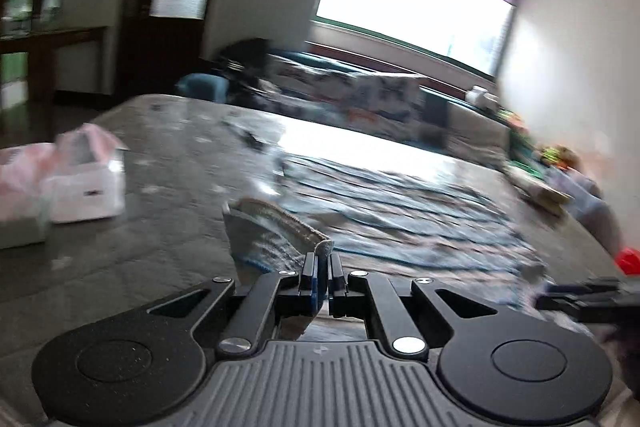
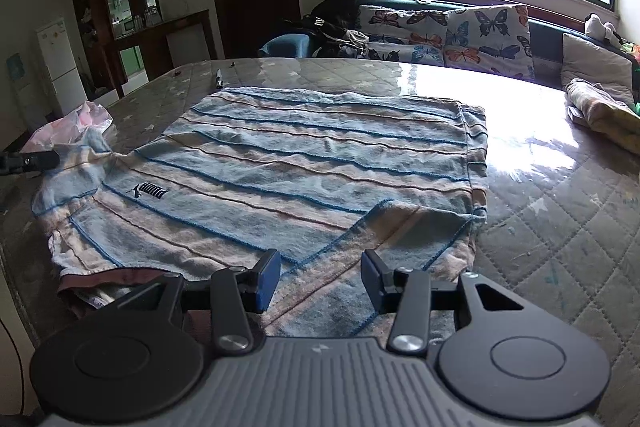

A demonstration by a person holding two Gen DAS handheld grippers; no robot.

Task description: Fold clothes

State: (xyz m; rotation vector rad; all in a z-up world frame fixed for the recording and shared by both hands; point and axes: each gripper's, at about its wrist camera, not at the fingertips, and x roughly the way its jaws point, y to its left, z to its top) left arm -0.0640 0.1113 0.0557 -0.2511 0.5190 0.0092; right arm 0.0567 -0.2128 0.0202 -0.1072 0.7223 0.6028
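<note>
Shirt: striped blue-and-pink shirt (image 2: 320,163) lies mostly flat on the quilted table (image 2: 560,211), near sleeve already folded in across the body.
Left gripper (image 1: 323,267): jaws pinched together on a ribbed cuff (image 1: 280,219) – lifted off the table.
Right gripper (image 2: 320,279): fingers apart, hovering over the near hem, holding nothing.
Doing it well: I'd carry the cuff low and straight across, so the body doesn't drag – the right one could pin the hem.
Containers: white box (image 1: 86,191) at the table's left, pink plastic poking out; contents too blurry to tell.
</note>
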